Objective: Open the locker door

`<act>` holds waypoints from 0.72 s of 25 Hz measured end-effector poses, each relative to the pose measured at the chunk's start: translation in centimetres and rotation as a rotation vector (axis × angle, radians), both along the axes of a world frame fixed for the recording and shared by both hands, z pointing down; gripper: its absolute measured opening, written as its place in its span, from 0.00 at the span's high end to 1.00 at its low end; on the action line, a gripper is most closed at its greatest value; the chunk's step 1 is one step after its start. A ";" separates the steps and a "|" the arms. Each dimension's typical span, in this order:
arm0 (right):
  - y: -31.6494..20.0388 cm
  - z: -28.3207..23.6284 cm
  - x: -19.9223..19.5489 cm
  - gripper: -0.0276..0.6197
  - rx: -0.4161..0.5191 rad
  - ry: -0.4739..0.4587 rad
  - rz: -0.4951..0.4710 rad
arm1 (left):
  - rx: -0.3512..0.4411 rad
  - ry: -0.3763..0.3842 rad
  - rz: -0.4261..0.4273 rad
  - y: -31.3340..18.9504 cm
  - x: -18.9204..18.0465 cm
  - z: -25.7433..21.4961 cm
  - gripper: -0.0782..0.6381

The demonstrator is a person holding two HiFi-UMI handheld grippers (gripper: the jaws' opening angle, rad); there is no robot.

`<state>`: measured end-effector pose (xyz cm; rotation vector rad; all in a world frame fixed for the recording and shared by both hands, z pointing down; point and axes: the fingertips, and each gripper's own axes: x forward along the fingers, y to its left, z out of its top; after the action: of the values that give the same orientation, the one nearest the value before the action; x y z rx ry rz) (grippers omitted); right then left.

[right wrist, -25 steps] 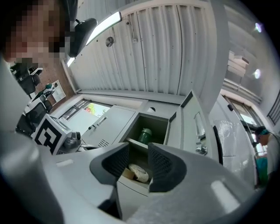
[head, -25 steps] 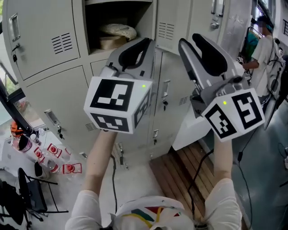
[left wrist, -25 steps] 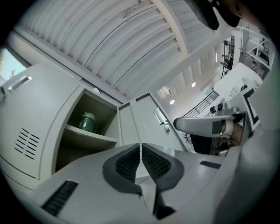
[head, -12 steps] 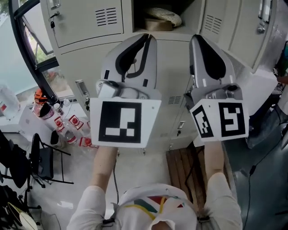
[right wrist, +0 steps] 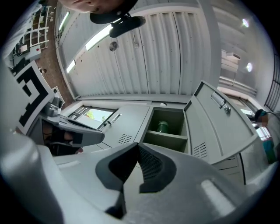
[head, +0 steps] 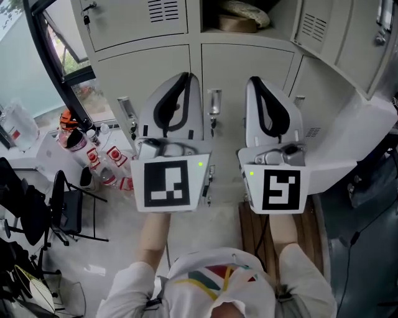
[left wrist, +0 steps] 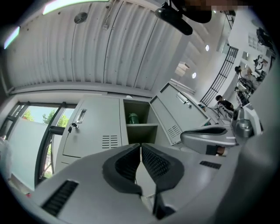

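The grey locker point(head: 249, 18) at the top of the head view stands open, with pale bundles on its shelf. Its door point(head: 323, 31) is swung out to the right. My left gripper point(head: 182, 79) and right gripper point(head: 255, 84) hang side by side below it, in front of the shut lower lockers, touching nothing. In the left gripper view the jaws point(left wrist: 140, 146) are shut and empty, aimed at the open compartment point(left wrist: 139, 120) with a green object point(left wrist: 133, 118) inside. The right gripper view shows its jaws point(right wrist: 138, 146) shut and empty, and the open door point(right wrist: 218, 127).
A lower locker's handle point(head: 214, 102) shows between the grippers. Bottles with red labels point(head: 102, 164) and a black chair point(head: 62, 211) stand on the floor at left. Wooden slats point(head: 311, 236) lie at the lower right. A person point(left wrist: 223, 104) stands far off.
Both grippers have come down and level, side by side, away from the open locker, which now sits at the view's top edge. The right jaws look narrower than a second ago.
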<state>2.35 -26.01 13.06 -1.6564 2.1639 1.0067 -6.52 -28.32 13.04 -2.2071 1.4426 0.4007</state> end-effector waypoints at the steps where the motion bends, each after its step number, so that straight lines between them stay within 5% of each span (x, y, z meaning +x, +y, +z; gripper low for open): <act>1: 0.1 0.6 -0.1 0.95 -0.005 0.003 0.004 | -0.006 0.003 -0.008 0.0 -0.1 0.6 0.86; 18: 1.4 14.2 1.1 0.95 -0.258 -0.032 0.005 | -0.186 0.055 -0.059 1.9 -0.6 13.9 0.86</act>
<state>3.43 -24.61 27.21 -1.7733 2.3503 0.7205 -7.16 -26.46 26.99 -2.3071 1.6290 0.3209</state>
